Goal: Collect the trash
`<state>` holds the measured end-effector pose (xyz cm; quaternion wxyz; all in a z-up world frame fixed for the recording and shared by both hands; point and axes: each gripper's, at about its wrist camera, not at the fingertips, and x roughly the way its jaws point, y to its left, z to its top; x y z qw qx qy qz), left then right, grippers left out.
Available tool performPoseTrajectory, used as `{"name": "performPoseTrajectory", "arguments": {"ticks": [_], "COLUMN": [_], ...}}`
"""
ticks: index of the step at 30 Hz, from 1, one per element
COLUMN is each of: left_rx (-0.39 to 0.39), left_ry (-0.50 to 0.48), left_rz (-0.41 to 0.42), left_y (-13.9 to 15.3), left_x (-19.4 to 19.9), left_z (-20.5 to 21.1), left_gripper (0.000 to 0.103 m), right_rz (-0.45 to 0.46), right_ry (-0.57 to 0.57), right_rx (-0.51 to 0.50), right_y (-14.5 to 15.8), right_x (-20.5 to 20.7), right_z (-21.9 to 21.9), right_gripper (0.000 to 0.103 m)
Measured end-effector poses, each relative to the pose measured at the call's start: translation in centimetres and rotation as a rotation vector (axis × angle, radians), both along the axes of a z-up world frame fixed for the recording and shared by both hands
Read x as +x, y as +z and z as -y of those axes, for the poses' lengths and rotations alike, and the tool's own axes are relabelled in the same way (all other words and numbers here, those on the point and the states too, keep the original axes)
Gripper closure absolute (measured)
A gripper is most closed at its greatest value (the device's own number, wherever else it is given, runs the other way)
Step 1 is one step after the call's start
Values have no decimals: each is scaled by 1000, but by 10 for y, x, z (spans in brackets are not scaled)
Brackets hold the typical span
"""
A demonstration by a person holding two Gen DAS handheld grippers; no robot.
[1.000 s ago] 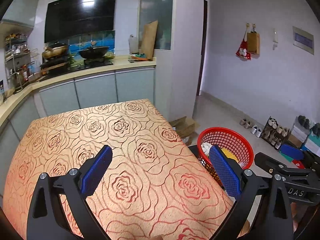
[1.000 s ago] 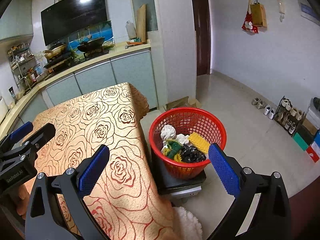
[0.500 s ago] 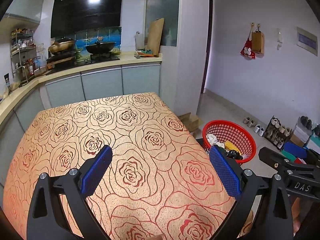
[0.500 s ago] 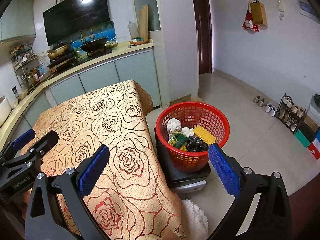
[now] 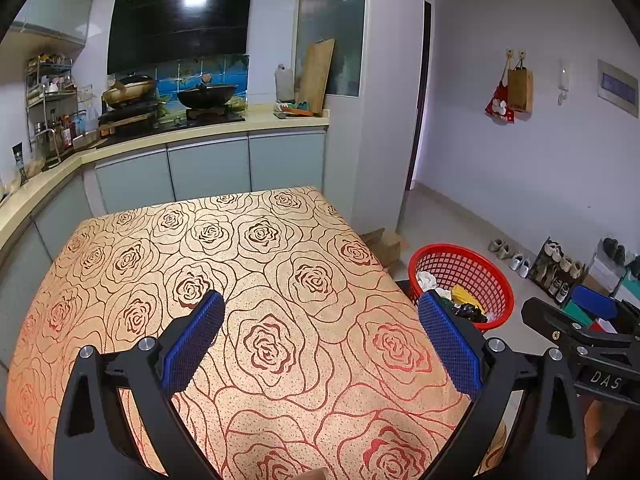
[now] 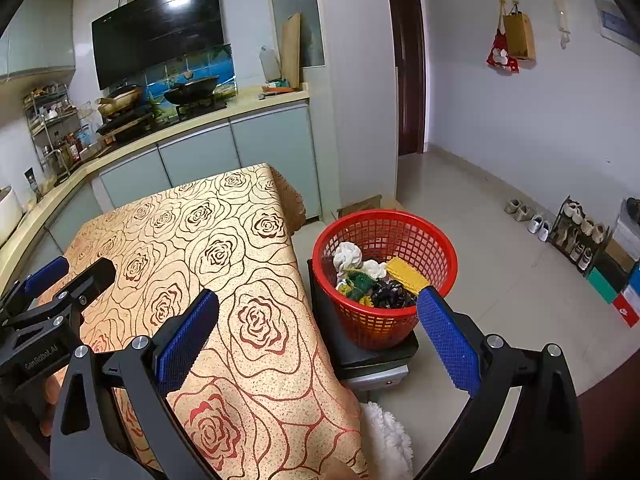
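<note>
Nearest, the left claw (image 5: 320, 340) hangs spread wide and holding nothing over the rose-patterned tabletop (image 5: 248, 264), while the right claw (image 6: 316, 340), equally spread and holding nothing, straddles the tabletop's right edge with one pad over the cloth and the other over the floor side. Just beyond that edge the red basket (image 6: 436, 240) stands on a dark low platform (image 6: 368, 354), close beside the hanging cloth, holding the trash (image 6: 376, 280): white wads, a yellow piece, green and black scraps. Farther off, bare tiled floor (image 6: 480, 232) runs to the shoes (image 6: 528, 216) along the wall, and the kitchen counter (image 5: 208, 128) stands behind the tabletop's far edge.
</note>
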<state>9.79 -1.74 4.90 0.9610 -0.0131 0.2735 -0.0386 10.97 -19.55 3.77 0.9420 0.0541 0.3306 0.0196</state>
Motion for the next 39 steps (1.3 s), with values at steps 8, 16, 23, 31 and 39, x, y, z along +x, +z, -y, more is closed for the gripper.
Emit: {"name": "performPoseTrajectory", "arguments": {"ticks": [8, 16, 23, 31, 39], "left_rx": [0, 7, 18, 11, 15], "left_ry": [2, 6, 12, 8, 1], "left_rz": [-3, -2, 2, 4, 10], "left_y": [-1, 0, -2, -1, -4], "left_x": [0, 1, 2, 2, 1], "left_z": [0, 0, 0, 1, 1], "left_gripper": [9, 9, 9, 9, 9], "right_rz": [-4, -9, -12, -12, -15], "right_ry": [1, 1, 0, 2, 6], "right_rx": [0, 2, 2, 3, 0], "right_y": [-1, -3, -5, -4, -7], "right_x": [1, 2, 2, 3, 4], "right_z": [-1, 0, 0, 0, -2], "right_gripper": [7, 7, 7, 7, 7]}}
